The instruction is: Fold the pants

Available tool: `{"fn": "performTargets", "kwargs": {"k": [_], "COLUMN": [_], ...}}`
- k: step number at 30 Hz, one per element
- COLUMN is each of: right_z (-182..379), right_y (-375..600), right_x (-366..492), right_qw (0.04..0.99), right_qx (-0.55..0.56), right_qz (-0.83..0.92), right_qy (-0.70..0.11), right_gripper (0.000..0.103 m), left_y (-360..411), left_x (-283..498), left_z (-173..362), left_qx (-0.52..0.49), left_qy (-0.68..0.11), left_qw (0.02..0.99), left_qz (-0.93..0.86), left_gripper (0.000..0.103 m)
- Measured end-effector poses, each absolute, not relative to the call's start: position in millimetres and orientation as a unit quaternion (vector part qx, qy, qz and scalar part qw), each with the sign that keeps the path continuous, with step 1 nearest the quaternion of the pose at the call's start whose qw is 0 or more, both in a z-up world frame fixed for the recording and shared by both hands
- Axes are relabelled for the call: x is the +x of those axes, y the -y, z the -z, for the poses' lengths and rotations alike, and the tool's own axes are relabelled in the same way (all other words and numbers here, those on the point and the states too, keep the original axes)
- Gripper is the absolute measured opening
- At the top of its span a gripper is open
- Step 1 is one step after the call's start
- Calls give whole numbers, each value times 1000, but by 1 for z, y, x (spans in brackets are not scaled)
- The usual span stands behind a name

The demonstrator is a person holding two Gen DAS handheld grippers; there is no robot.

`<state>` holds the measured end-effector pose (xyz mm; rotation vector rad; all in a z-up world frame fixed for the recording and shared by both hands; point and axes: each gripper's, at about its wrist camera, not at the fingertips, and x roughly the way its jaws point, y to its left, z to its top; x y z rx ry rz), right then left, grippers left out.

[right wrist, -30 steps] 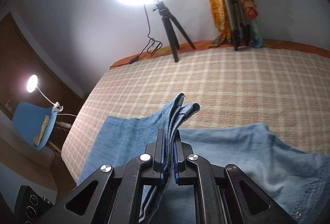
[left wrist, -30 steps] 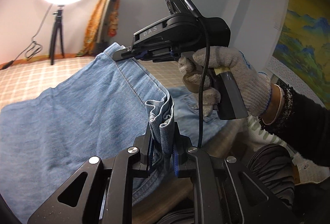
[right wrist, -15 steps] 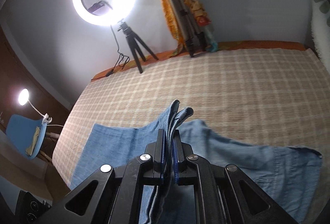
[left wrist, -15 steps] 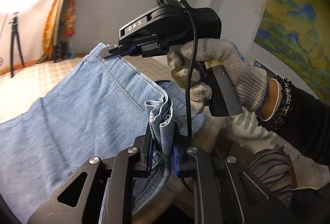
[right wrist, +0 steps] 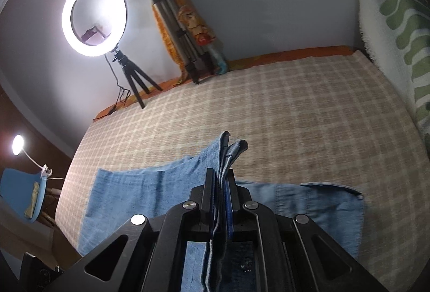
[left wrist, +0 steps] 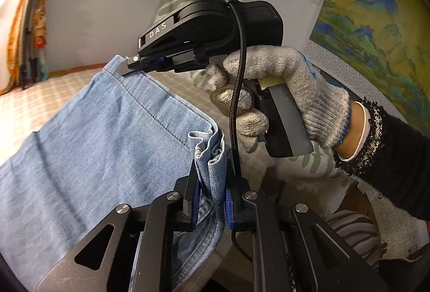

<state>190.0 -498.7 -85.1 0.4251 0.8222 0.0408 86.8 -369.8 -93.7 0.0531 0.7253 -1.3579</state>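
Denim pants (left wrist: 88, 146) are pinched in both tools: your left tool (left wrist: 211, 200), bottom centre of the left view, is clamped on a bunched edge, and your right tool (left wrist: 126, 68), upper middle of the same view, grips the hem corner. In the right view the right tool (right wrist: 221, 193) is closed on several stacked layers. The rest of the pants (right wrist: 129, 200) lies across the lower half of that frame on the checked bed (right wrist: 282, 109), with the waist end at lower right.

Looks like a mid-fold carry. To do it well:
- keep both grips tight, no release until the cloth is down
- hold the edge between your tools taut and level
- line the lifted edge up with the waist end before lowering
- watch the left bunch; it may wrinkle the fold
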Motion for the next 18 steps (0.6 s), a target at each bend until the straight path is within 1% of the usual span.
{"fn": "performTargets", "kwargs": {"k": [13,18], "right_z": [116,138], "right_y": [546,549], "right_x": [176,182], "right_qw": [885,876], "right_qx": [226,222], "right_qz": [13,22], "right_qy": [-406,-427], "right_gripper": [4,4], "left_y": [398,401], "left_x": [88,90], "left_z": [115,125], "left_qx": [48,62], "left_qy": [-348,-367], "left_qw": [694,688], "left_qz": [628,622], "left_gripper": [13,14]}}
